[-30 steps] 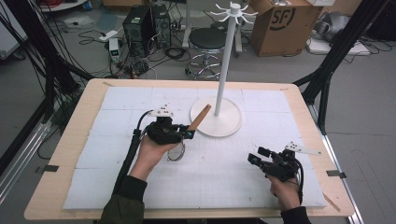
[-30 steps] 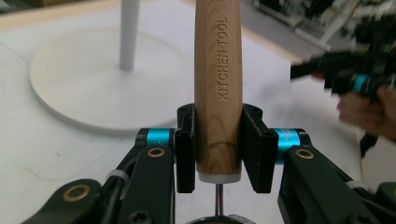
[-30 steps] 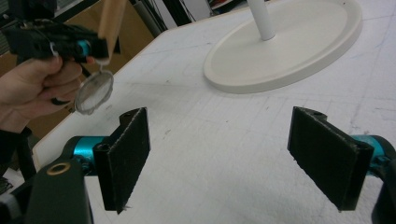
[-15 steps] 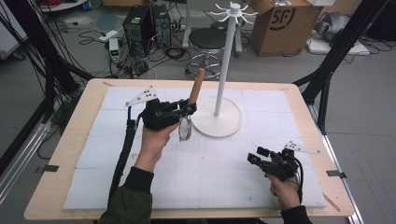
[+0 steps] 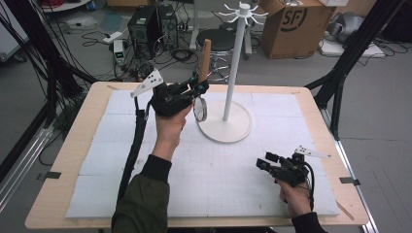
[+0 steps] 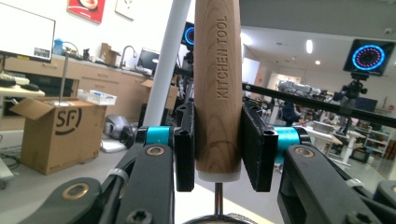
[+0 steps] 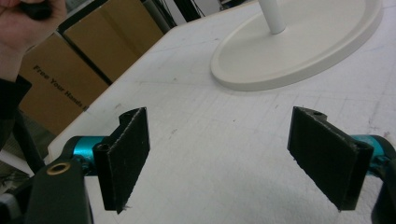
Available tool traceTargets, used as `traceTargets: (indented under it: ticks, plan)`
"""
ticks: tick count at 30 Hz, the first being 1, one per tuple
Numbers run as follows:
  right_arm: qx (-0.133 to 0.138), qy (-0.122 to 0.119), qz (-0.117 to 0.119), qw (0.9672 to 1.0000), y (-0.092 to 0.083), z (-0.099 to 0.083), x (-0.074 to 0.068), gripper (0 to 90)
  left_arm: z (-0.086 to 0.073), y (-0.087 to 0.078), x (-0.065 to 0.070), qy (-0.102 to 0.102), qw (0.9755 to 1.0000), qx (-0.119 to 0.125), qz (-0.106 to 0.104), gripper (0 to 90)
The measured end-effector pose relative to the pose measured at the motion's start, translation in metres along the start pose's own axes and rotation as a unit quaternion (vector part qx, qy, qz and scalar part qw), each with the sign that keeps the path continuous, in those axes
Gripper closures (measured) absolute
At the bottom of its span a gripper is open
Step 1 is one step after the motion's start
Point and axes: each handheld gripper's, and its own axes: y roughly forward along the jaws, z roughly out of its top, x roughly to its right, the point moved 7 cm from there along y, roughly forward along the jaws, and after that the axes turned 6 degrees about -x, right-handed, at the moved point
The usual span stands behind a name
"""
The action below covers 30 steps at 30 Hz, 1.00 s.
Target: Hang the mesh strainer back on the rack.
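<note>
In the high view, the left gripper (image 5: 194, 92) is raised above the far left part of the white mat (image 5: 160, 160), just beside the white stand (image 5: 236, 58); its jaws are clamped on the wooden handle (image 5: 205, 56) of a kitchen tool, which stands nearly upright; the round metal strainer head (image 5: 200, 108) hangs below the jaws, over the edge of the stand's round base (image 5: 228, 128). In the left gripper view the two black pads (image 6: 254, 144) press on both sides of the handle (image 6: 218, 88), which carries the words KITCHEN TOOL; the white pole (image 6: 167, 65) rises just behind it, at the left. At the right of the high view, the right gripper (image 5: 265, 162) rests low on the near right part of the mat, well apart from the stand; in the right gripper view its jaws stand wide apart with nothing between them, and the stand's base (image 7: 299, 56) lies ahead of them on the mat.
</note>
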Motion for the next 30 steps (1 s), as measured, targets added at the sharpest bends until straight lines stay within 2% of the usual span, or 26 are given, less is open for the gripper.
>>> traceTargets:
  ticks: [3,5,8,11,14,21,26,30]
  plan:
    - [0.005,0.01,0.014,0.9998,-0.002,0.002,0.001,19.9,0.01,0.011,-0.001,-0.001,1.0,0.007,0.001,69.0]
    - [0.013,0.015,0.017,0.9996,-0.004,0.003,0.001,19.8,0.017,0.02,-0.001,0.0,1.0,0.005,0.003,69.0]
    - [0.018,0.019,0.022,0.9994,-0.008,0.005,0.001,19.8,0.025,0.029,0.002,0.013,0.9999,0.003,0.003,68.9]
    - [0.02,0.02,0.025,0.9993,-0.009,0.006,0.001,19.8,0.031,0.037,0.003,0.01,0.9999,0.009,0.007,68.9]
    - [0.02,0.019,0.029,0.9992,-0.009,0.006,0.001,19.8,0.034,0.04,0.001,0.004,0.9998,0.016,0.01,68.9]
    - [0.013,0.016,0.027,0.9994,-0.007,0.004,0.003,19.8,0.033,0.047,-0.005,0.001,0.9999,0.007,0.015,68.9]
    - [0.012,0.02,0.026,0.9994,-0.008,0.004,0.004,19.8,0.034,0.053,-0.003,0.012,0.9999,-0.003,0.012,68.9]
    - [0.015,0.017,0.024,0.9995,-0.008,0.004,0.005,19.9,0.035,0.058,-0.005,0.011,0.9997,-0.013,0.016,68.9]
